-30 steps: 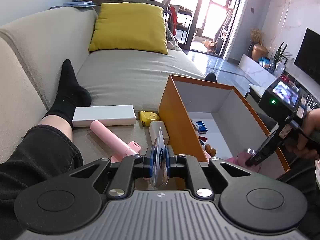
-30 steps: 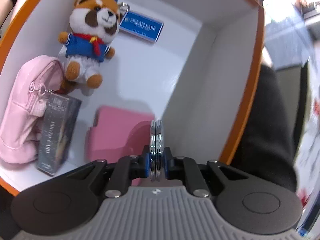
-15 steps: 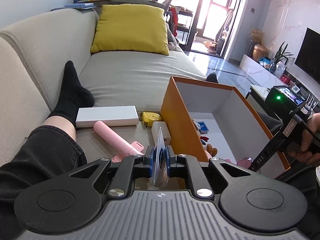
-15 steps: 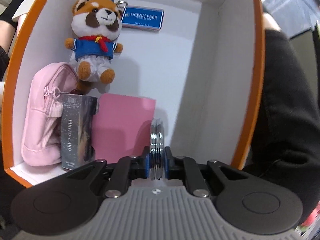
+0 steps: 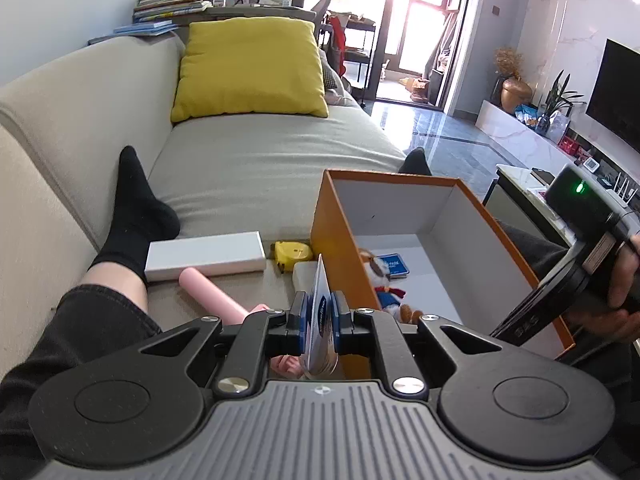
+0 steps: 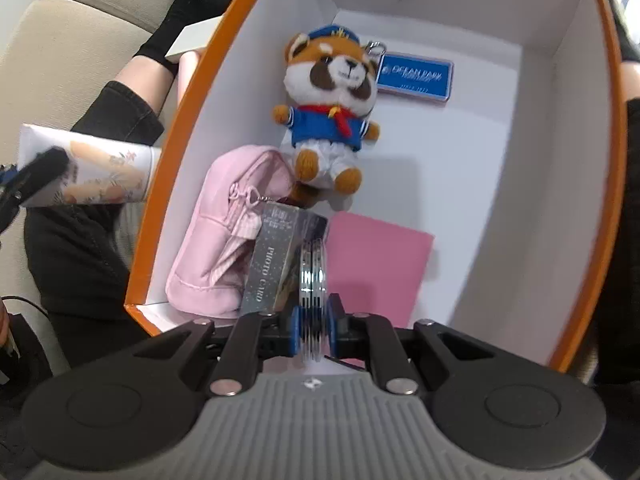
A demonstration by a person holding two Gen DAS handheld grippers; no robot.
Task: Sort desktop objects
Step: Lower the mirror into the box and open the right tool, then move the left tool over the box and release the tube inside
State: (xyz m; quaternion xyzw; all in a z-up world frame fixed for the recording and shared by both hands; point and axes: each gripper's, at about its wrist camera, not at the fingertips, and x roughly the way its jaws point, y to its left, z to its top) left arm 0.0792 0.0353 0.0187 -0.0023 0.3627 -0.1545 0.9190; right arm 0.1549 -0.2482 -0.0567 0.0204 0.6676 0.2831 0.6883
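The left gripper point(image 5: 319, 322) is held level over the sofa point(image 5: 260, 168), aimed toward the yellow cushion point(image 5: 250, 70), just left of the orange box point(image 5: 340, 248). Its jaws are pressed onto a flat printed tube point(image 5: 320, 316), which stands on edge between the blue pads and hides part of the view ahead. In the right wrist view the same tube point(image 6: 92, 172) shows a floral print and sits outside the box's left wall; the gripper holding it there is blurred.

On the sofa cushion left of the box lie a white box point(image 5: 204, 256), a pink stick point(image 5: 212, 294) partly hidden behind the gripper, a yellow tape measure point(image 5: 292, 252) and a pale container point(image 5: 306, 276) touching the box wall.

The right gripper point(image 6: 313, 322) is tilted down over the near end of the orange box point(image 6: 580, 160), the hand point(image 5: 624, 276) cut off at the frame's right edge. Its jaws are fully closed with only the 2 metal fingertips point(image 6: 313, 276) pressed together, holding nothing. Just beyond them lie a pink card point(image 6: 376, 264) and a dark photo card pack point(image 6: 276, 260), with a pink pouch point(image 6: 224, 236) to the left. Farther off are a plush raccoon point(image 6: 332, 112) and a blue tag point(image 6: 416, 76).
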